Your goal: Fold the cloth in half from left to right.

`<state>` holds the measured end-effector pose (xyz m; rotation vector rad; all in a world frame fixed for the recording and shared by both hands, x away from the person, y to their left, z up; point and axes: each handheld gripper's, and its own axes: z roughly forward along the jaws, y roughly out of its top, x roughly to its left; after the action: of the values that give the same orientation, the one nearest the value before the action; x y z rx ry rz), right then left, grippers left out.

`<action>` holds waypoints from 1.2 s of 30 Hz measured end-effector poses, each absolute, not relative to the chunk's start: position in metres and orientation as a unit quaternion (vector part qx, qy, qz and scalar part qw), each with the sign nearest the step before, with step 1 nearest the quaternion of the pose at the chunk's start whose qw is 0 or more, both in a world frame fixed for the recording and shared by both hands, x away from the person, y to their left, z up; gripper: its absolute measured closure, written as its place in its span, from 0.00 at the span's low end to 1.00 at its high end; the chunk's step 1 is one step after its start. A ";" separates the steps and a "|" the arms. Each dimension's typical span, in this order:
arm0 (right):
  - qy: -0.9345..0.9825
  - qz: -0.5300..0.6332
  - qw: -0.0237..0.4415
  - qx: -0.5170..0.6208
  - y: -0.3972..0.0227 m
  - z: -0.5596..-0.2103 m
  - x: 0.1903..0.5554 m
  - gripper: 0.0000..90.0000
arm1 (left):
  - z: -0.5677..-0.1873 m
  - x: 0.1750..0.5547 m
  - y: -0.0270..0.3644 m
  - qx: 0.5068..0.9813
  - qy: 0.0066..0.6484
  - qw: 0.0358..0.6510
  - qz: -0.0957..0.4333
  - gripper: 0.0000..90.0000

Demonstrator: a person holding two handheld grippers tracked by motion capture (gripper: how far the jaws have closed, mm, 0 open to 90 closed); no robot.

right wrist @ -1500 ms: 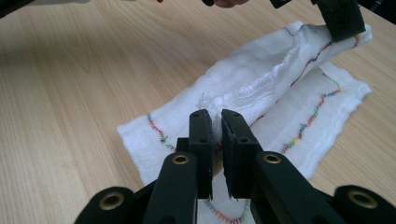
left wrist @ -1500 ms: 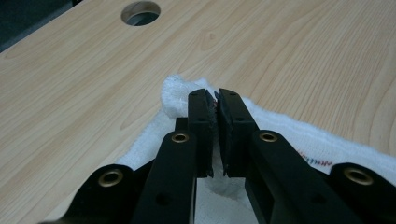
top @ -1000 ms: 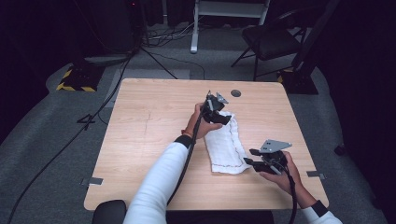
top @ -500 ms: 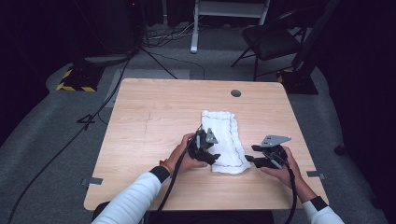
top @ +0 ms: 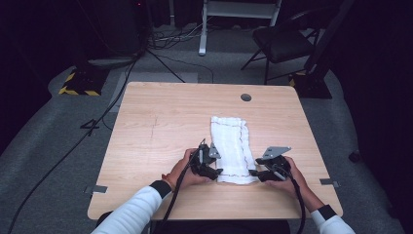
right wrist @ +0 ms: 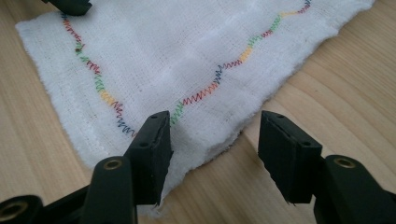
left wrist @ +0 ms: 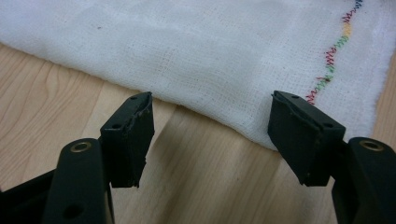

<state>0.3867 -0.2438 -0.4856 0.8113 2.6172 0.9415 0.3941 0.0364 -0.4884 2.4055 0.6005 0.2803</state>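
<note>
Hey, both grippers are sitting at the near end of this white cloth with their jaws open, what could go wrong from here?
The cloth looks folded in layers, so the right gripper, at its corner, may pinch only the top layer. The left gripper faces the cloth's edge with bare table between its jaws; closing there might miss the cloth or bunch it.

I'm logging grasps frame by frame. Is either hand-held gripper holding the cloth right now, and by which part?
Nothing is held. Both the left hand-held gripper and the right hand-held gripper are open at the near corners of the white cloth.
</note>
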 end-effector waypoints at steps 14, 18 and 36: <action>0.907 0.324 0.116 0.243 -0.224 -0.486 0.358 0.49 | -0.493 0.360 0.063 0.903 0.245 0.338 0.102 0.35; 0.910 0.322 0.115 0.235 -0.222 -0.485 0.354 0.43 | -0.493 0.352 0.065 0.903 0.242 0.338 0.109 0.35; 0.881 0.380 0.144 0.241 -0.237 -0.462 0.380 0.41 | -0.470 0.360 0.087 0.882 0.258 0.375 0.124 0.28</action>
<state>0.3797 -0.2371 -0.4620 0.6963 2.5414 1.0951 0.3601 0.0874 -0.4697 2.2579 0.6596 0.3182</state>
